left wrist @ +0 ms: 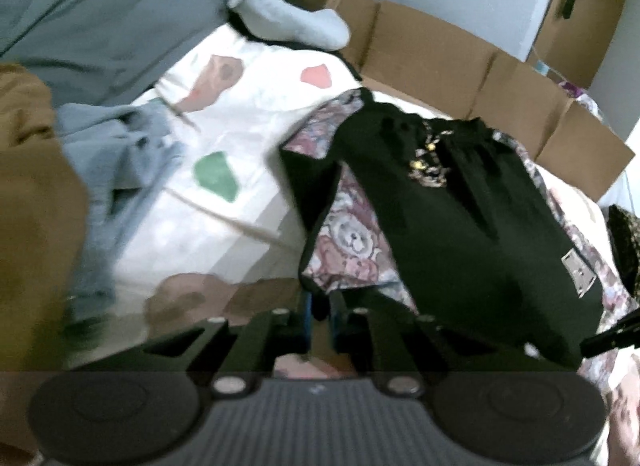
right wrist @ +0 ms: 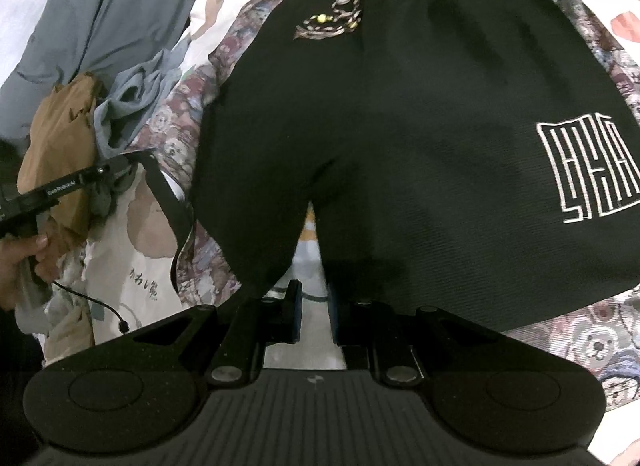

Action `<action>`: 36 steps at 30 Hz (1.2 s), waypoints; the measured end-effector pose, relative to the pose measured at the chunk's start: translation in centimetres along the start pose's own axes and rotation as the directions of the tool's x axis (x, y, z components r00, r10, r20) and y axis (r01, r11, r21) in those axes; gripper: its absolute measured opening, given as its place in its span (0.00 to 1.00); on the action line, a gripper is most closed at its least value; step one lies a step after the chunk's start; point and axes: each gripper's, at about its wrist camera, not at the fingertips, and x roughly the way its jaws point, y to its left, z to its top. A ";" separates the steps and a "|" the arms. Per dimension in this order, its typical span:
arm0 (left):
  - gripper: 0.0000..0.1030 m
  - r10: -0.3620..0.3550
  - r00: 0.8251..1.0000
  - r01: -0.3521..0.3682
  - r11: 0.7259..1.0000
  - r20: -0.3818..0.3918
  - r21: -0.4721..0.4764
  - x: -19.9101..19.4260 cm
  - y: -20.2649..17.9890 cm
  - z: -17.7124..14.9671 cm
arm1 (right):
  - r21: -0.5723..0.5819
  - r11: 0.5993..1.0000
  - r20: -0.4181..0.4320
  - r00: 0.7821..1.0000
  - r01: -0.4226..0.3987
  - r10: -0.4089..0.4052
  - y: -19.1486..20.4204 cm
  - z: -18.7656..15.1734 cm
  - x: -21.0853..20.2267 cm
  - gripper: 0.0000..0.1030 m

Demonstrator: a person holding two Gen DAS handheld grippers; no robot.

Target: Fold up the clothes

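Observation:
Black shorts (right wrist: 400, 105) with bear-print side panels and a white emblem lie spread on the white printed bed sheet (left wrist: 248, 121), waistband and drawstring at the far end. My left gripper (left wrist: 321, 314) is shut on the black hem of the shorts' left leg (left wrist: 320, 298), which hangs lifted off the sheet. In the right wrist view a hand holds this left gripper (right wrist: 128, 163) at the left, with the hem band pulled up to it. My right gripper (right wrist: 316, 316) sits at the crotch and near hem with a narrow gap between its fingers. Only sheet shows in that gap.
A brown garment (left wrist: 32, 185) and a blue-grey garment (left wrist: 120, 153) are heaped to the left. A grey blanket (left wrist: 100, 5) and a pale blue plush toy (left wrist: 288, 13) lie at the far left. Open cardboard boxes (left wrist: 440, 61) line the bed's far side.

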 end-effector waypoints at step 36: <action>0.35 0.142 0.985 -0.147 0.988 -0.094 -0.051 2.6 8.0 -2.9 | 0.153 0.985 -0.138 0.985 -0.083 0.105 2.0 -1.3 7.9 0.30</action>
